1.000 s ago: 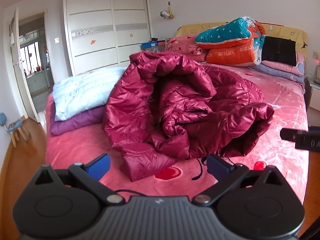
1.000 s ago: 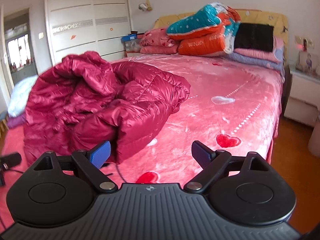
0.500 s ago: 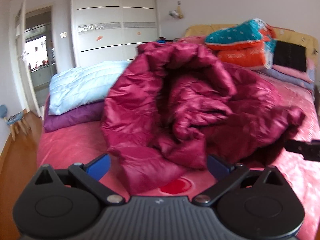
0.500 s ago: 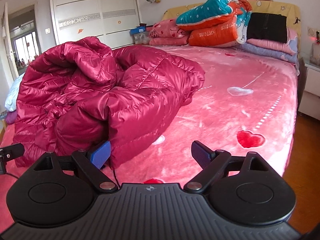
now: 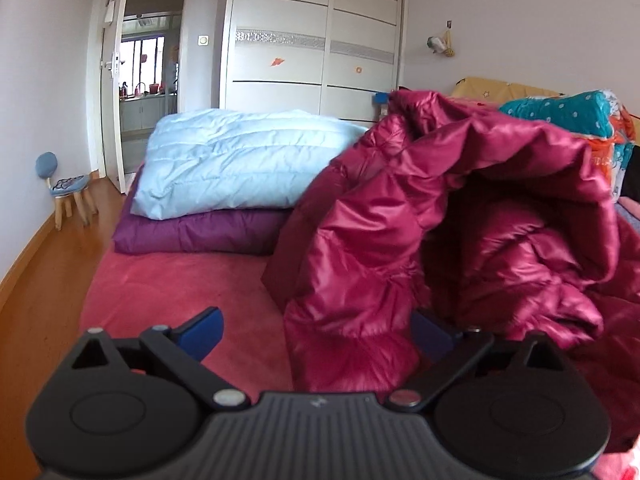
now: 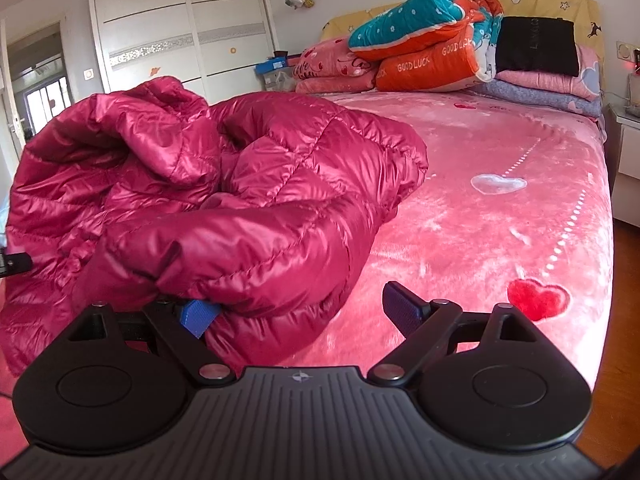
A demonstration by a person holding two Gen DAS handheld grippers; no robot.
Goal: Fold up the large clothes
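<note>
Crumpled red down jacket [image 5: 460, 240] on the bed [image 6: 480, 216] — its edges between both grippers' parted jaws, left [image 5: 316, 332] just narrowing, right [image 6: 300, 312].

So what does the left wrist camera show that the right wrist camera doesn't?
Only the left wrist view shows the pale blue folded coat stacked on a purple one, the small stool and the wood floor by the open door.

Only the right wrist view shows the black bag on the pink pillows, the orange quilt and the white nightstand.

Both show the crumpled red down jacket on the pink bed, the white wardrobe and the teal quilt. Each gripper has open jaws with jacket fabric between them, unclamped.
</note>
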